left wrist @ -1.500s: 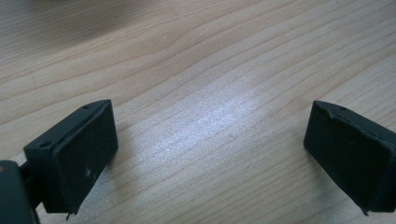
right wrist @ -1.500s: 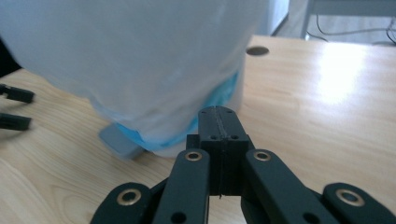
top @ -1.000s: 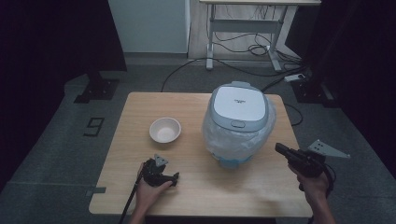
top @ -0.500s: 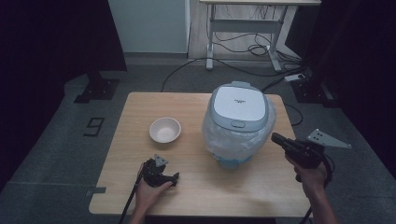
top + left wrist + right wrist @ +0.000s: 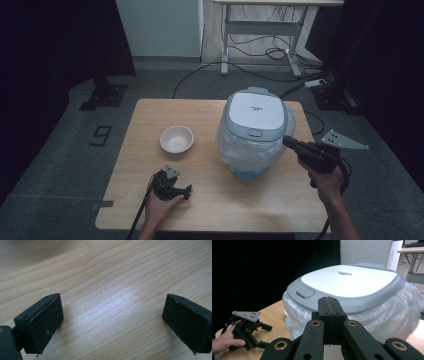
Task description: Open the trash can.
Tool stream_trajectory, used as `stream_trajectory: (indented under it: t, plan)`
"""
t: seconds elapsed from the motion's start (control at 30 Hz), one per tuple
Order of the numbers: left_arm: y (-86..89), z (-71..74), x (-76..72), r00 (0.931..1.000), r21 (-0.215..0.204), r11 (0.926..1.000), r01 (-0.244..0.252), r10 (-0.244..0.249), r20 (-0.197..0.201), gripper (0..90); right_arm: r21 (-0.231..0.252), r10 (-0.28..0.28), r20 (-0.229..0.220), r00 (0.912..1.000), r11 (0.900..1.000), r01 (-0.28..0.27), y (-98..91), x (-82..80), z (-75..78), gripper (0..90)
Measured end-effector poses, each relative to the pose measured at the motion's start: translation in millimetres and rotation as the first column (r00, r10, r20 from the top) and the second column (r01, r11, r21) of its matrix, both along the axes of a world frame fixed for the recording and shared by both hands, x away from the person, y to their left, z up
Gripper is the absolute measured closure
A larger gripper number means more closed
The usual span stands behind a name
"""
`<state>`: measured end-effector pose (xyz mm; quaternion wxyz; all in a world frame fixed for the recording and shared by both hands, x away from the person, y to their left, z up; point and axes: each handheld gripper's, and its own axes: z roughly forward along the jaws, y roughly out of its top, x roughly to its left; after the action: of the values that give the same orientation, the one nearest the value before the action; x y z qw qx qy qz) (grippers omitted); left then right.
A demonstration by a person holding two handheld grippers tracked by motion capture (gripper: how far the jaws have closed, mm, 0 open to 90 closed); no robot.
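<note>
Rice cooker (image 5: 254, 131): sits right of centre on the table (image 5: 210, 200), body wrapped in crinkly plastic. Likely heavy, rigid, slippery under the wrap; lid button (image 5: 305, 292) is the sensible contact point.
Right hand-held gripper (image 5: 290, 142): jaws closed, empty, near its side.
Left hand-held gripper (image 5: 186, 190): wide open, empty, resting.

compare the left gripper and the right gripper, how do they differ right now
The left gripper has its fingers spread wide over bare wood; the right gripper has its fingers pressed together, holding nothing. The left gripper rests low on the table near its front edge, while the right gripper is raised beside the rice cooker, pointing at its lid rim. Both are black, hand-held, and trail a cable.
</note>
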<state>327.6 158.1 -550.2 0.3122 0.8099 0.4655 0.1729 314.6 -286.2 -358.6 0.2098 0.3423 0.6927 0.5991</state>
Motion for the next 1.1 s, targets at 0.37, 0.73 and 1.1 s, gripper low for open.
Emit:
stream_trajectory:
  t: [0.37, 0.73, 1.1]
  plan:
    - [0.0, 0.0, 0.0, 1.0, 0.0, 1.0, 0.001, -0.001, 0.001, 3.1, -0.021, 0.03, -0.003, 0.9996, 0.9993, -0.03, 20.7, 8.9, 8.2, 89.2]
    - [0.0, 0.0, -0.1, 1.0, 0.0, 1.0, 0.002, -0.002, 0.001, 3.2, -0.042, 0.056, -0.009, 0.9984, 0.9975, -0.056, 39.9, 20.8, 10.9, 89.2]
    - [0.1, 0.1, -0.3, 1.0, -0.001, 1.0, 0.006, -0.006, 0.001, 3.5, -0.053, 0.069, -0.021, 0.9974, 0.9962, -0.07, 55.3, 29.7, 11.2, 89.2]
